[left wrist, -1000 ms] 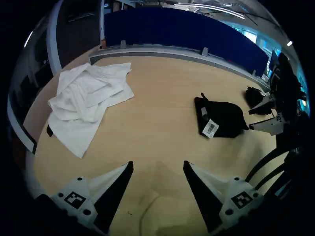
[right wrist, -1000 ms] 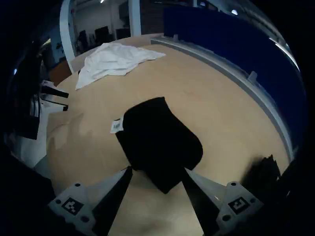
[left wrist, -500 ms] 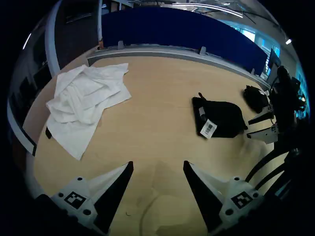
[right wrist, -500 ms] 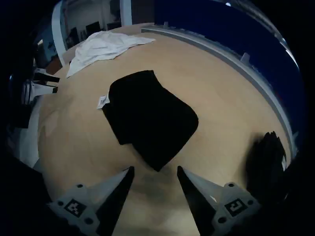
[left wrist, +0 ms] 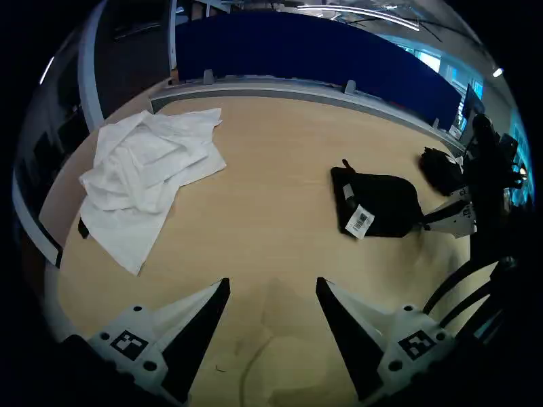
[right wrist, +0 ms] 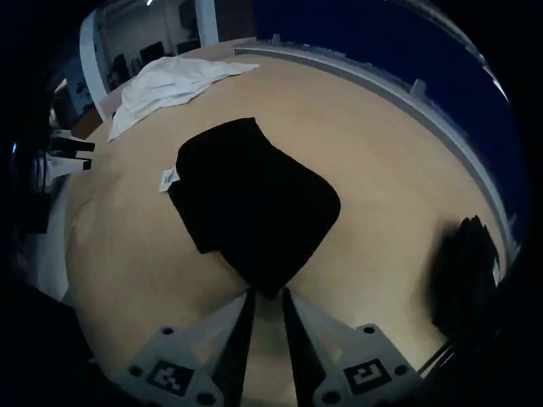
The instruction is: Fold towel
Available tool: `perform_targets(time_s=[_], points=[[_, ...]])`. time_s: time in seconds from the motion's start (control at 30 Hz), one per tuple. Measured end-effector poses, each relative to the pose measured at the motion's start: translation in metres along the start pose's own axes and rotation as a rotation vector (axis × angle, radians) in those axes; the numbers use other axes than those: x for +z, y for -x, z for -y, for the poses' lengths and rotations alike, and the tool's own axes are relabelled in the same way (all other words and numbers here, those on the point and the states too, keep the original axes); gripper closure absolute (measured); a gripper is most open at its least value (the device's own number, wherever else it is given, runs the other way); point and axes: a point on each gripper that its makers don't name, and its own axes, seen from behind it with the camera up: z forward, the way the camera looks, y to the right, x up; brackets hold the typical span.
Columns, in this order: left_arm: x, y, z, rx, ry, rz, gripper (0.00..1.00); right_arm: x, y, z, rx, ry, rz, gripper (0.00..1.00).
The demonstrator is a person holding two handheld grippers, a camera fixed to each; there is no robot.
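Observation:
A folded black towel point(right wrist: 254, 203) with a white tag point(right wrist: 167, 178) lies on the wooden table. Its near corner sits between the fingertips of my right gripper point(right wrist: 268, 293), whose jaws have narrowed to a slim gap and pinch that corner. In the left gripper view the same black towel point(left wrist: 377, 202) lies right of centre, and the right gripper point(left wrist: 444, 216) touches its right edge. My left gripper point(left wrist: 271, 288) hovers open over bare table, with nothing between its fingers. A heap of crumpled white towels point(left wrist: 146, 169) lies far left.
A blue partition point(left wrist: 305, 51) on a grey rail runs along the table's far edge. Another dark bundle point(right wrist: 472, 278) lies near the table's right edge, also seen as a dark bundle point(left wrist: 438, 169) behind the right gripper. The white towels point(right wrist: 170, 85) overhang the left edge.
My right gripper's fingers have closed from wide apart to a narrow gap around the black towel's near corner. The left gripper has stayed still and open.

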Motion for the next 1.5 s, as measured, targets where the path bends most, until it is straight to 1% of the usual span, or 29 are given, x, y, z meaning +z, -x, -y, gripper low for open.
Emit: perform_targets(time_s=[0.13, 0.23, 0.33, 0.57, 0.8, 0.97, 1.17, 1.3, 1.5], points=[[0.000, 0.001, 0.001, -0.001, -0.001, 0.002, 0.06, -0.001, 0.001, 0.001, -0.001, -0.003, -0.002, 0.76], [0.000, 0.002, 0.001, -0.004, -0.001, 0.002, 0.06, -0.001, 0.001, 0.003, -0.003, -0.007, -0.005, 0.83], [0.000, 0.003, 0.002, -0.006, -0.001, 0.002, 0.06, -0.002, 0.002, 0.004, -0.004, -0.010, -0.008, 0.85], [0.000, 0.004, 0.001, -0.004, 0.000, 0.003, 0.06, -0.004, -0.001, 0.003, -0.003, -0.006, -0.021, 0.87], [0.001, 0.001, 0.001, -0.007, 0.000, -0.002, 0.06, -0.013, -0.014, 0.001, -0.012, -0.002, -0.044, 0.87], [0.001, -0.001, 0.000, -0.009, 0.003, -0.005, 0.06, -0.024, -0.037, -0.002, -0.023, 0.003, -0.085, 0.87], [0.000, -0.002, -0.001, -0.014, 0.006, -0.009, 0.06, -0.038, -0.085, -0.005, -0.065, 0.011, -0.149, 0.87], [-0.001, -0.002, -0.003, -0.018, 0.010, -0.011, 0.06, -0.038, -0.115, -0.005, -0.104, 0.011, -0.175, 0.87], [-0.002, -0.004, -0.005, -0.025, 0.014, -0.013, 0.06, -0.027, -0.155, -0.001, -0.156, -0.001, -0.193, 0.88]])
